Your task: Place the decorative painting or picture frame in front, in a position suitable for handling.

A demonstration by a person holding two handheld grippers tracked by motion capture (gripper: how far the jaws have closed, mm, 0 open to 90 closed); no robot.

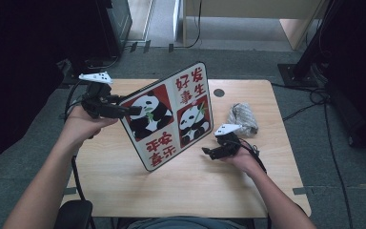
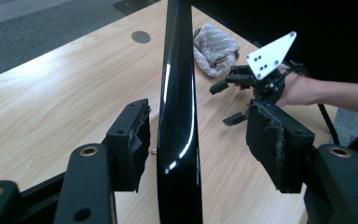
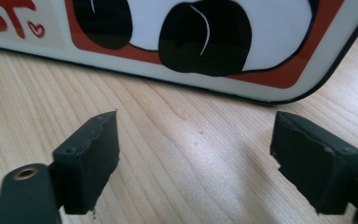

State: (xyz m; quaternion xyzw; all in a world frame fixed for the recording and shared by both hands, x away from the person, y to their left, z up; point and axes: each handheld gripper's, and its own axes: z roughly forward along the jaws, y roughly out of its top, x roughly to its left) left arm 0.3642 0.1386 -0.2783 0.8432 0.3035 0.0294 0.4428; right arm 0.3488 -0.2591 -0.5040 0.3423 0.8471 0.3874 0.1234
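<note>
A flat board (image 1: 171, 114) printed with two pandas and red characters stands tilted on one corner on the wooden table (image 1: 195, 186). My left gripper (image 1: 131, 110) reaches its left edge. In the left gripper view the board's glossy black edge (image 2: 177, 116) runs between the jaws of my left gripper (image 2: 198, 116). The left pad (image 2: 137, 140) sits close beside the edge and the right pad (image 2: 270, 144) stands well apart, so the jaws are open. My right gripper (image 1: 207, 151) is low by the board's right side, open and empty (image 3: 196, 123), facing the board's lower rim (image 3: 205, 42).
A crumpled grey cloth (image 1: 242, 117) lies at the table's right rear, behind my right hand. A round cable hole (image 1: 218, 92) sits near the back edge. Cables trail over the floor on the right. Bare tabletop lies in front of the board.
</note>
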